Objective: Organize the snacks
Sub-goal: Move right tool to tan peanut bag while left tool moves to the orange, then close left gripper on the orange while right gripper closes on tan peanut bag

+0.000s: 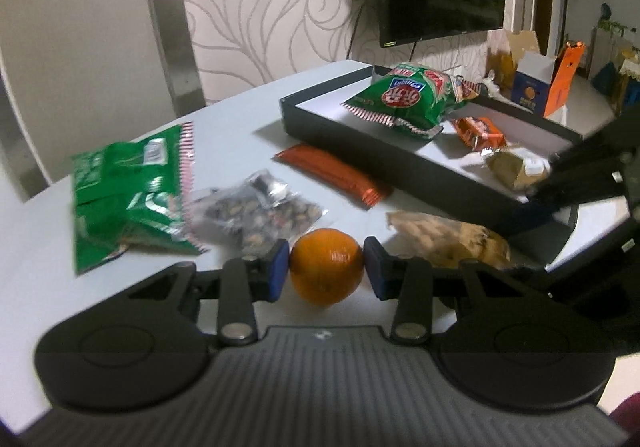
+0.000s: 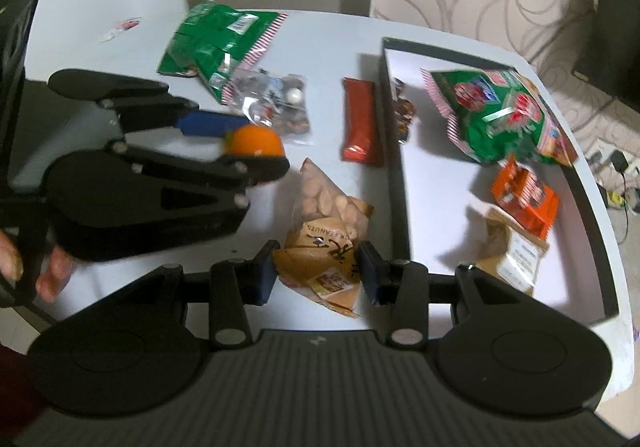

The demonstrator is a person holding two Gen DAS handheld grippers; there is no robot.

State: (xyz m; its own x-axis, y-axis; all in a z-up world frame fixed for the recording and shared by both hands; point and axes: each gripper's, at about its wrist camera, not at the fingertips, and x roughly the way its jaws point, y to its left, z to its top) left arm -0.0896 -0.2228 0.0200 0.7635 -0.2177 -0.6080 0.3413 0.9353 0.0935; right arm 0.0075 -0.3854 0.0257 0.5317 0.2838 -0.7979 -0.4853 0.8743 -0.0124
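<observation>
Pinching the orange (image 1: 326, 272), left fingers (image 1: 276, 271) touch both sides.

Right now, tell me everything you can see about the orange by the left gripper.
The orange is a small, round fruit with a smooth, slightly glossy bright peel and a faint dimple facing the left wrist camera. It rests on the white table, sitting between the blue pads of the left gripper, which appear to press on both its sides. It lies outside the black tray, just in front of a clear packet of dark snacks and beside the peanut bag. Its underside is hidden.
</observation>
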